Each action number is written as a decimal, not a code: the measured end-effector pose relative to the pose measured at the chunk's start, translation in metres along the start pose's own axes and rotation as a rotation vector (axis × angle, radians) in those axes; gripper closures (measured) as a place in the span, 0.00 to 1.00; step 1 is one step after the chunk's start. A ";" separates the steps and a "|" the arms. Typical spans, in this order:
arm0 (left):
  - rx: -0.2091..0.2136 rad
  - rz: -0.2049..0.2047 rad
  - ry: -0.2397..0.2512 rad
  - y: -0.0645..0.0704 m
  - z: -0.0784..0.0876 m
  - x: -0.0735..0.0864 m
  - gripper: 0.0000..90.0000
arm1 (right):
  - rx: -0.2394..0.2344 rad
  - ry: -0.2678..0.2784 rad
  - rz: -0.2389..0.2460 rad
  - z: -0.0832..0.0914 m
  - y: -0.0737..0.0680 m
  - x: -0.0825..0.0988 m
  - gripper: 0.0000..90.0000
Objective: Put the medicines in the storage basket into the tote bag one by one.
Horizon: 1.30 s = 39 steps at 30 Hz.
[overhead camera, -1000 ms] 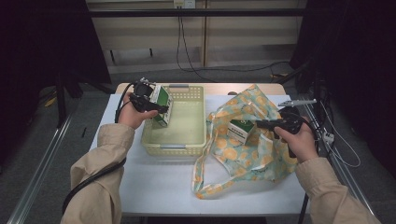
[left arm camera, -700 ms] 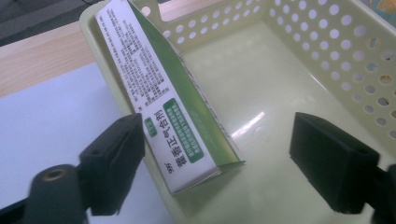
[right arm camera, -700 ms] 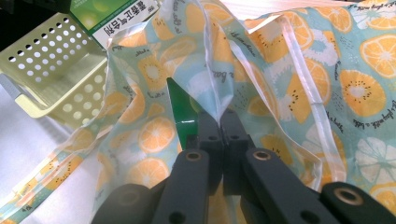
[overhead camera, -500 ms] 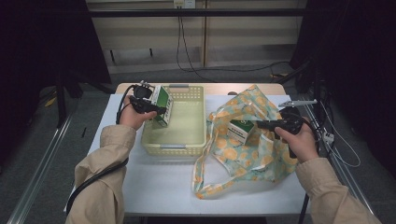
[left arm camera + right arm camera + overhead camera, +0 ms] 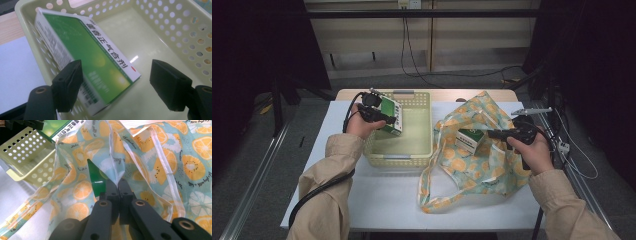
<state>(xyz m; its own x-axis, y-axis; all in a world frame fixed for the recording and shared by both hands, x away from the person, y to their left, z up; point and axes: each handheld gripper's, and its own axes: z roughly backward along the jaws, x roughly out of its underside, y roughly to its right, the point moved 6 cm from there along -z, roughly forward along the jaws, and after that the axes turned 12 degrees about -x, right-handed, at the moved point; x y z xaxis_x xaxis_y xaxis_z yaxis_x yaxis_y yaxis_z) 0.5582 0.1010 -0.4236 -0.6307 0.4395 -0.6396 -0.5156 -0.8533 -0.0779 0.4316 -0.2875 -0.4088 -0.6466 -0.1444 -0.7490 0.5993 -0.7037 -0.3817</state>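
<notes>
Over the left wall of the pale yellow perforated basket [image 5: 404, 150] leans a green-and-white medicine box [image 5: 85, 62], tilted, its face printed with white Chinese characters. The left tongs [image 5: 117, 85] stand spread around it; they have just been closing, the left pad at the box's side, the right pad apart. The right tongs [image 5: 120, 186] are pressed together, pinching the citrus-print bag [image 5: 160, 162] at its rim. From above, a second green box [image 5: 469, 140] sits in the bag on the tabletop [image 5: 377, 200].

Both sleeves [image 5: 329, 200] are tan and loose; each gripper [image 5: 379, 114] is black – blocky pads, round screws, trailing cable [image 5: 319, 192].
</notes>
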 end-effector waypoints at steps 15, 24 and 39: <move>-0.030 0.015 -0.045 0.022 -0.029 -0.008 0.15 | -0.004 -0.003 0.004 -0.003 0.000 0.000 0.99; -0.128 0.050 -0.091 0.023 -0.057 -0.007 0.12 | -0.017 -0.004 0.000 -0.007 0.003 0.003 0.99; -0.188 0.120 -0.069 0.006 -0.048 -0.006 1.00 | -0.017 0.005 -0.006 -0.003 0.005 0.005 0.99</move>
<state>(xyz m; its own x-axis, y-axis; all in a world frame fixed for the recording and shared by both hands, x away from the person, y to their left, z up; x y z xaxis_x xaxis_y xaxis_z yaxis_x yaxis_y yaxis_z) 0.5864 0.0795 -0.4568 -0.7226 0.3441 -0.5996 -0.3211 -0.9351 -0.1497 0.4332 -0.2901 -0.4159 -0.6481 -0.1369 -0.7492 0.6032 -0.6927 -0.3952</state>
